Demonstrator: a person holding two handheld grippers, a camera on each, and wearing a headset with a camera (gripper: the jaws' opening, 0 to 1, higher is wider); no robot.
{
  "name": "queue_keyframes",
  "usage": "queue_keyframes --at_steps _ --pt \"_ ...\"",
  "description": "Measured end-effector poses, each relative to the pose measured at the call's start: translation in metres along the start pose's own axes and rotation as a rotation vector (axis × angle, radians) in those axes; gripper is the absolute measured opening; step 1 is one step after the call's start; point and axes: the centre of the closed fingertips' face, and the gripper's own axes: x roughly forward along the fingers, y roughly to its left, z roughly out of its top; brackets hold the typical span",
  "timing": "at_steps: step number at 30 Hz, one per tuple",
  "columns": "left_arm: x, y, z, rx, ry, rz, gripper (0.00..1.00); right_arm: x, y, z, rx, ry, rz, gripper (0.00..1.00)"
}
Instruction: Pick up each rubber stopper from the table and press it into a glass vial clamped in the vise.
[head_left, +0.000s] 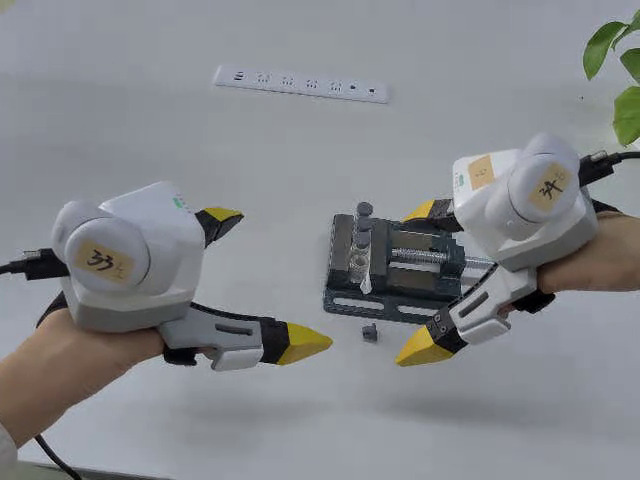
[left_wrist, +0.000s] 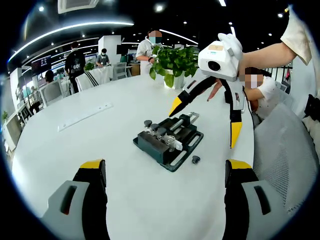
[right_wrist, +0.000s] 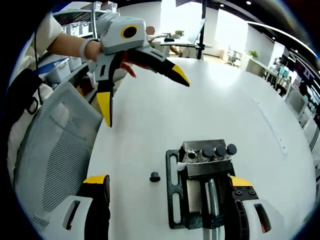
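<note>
The left gripper (head_left: 268, 280) occupies the lower left of the head view, held in the person's hand, with its two yellow-tipped jaws spread wide and nothing between them. The right gripper (head_left: 417, 281) occupies the right of the frame, likewise held in a hand, its jaws spread wide and empty; one jaw tip sits above the vise (head_left: 420, 262) and the other below it in the frame. The vise stands on the white desk (head_left: 150, 110) at frame centre, between the two grippers and clear of both. A row of glass vials is clamped in its jaws: three stoppered vials (head_left: 363, 226) carry dark caps, and one open vial (head_left: 358, 270) at the near end of the row shows clear glass with no cap. One loose rubber stopper (head_left: 369, 334) lies on the desk just beside the base of the vise, below it in the frame, between the lower jaw tips of the two grippers and touching neither. In the right gripper view this stopper (right_wrist: 154, 176) lies left of the vise base. A white power strip (head_left: 300, 83) lies near the top of the frame, well apart from the vise. Green plant leaves (head_left: 622, 70) enter at the upper right corner.
</note>
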Motion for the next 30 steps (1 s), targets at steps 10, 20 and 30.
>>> queue_keyframes --at_steps 10,20,30 --pt "-0.005 -0.002 -0.001 0.003 0.005 -0.001 0.99 0.009 0.016 -0.003 0.015 -0.050 -0.002 0.78" --pt "-0.006 -0.005 -0.003 0.005 0.014 -0.006 0.98 0.023 0.026 -0.018 -0.031 -0.053 0.041 0.57" --pt "-0.009 -0.007 -0.007 0.001 0.026 -0.004 0.98 0.031 0.028 -0.023 -0.062 -0.060 0.054 0.33"
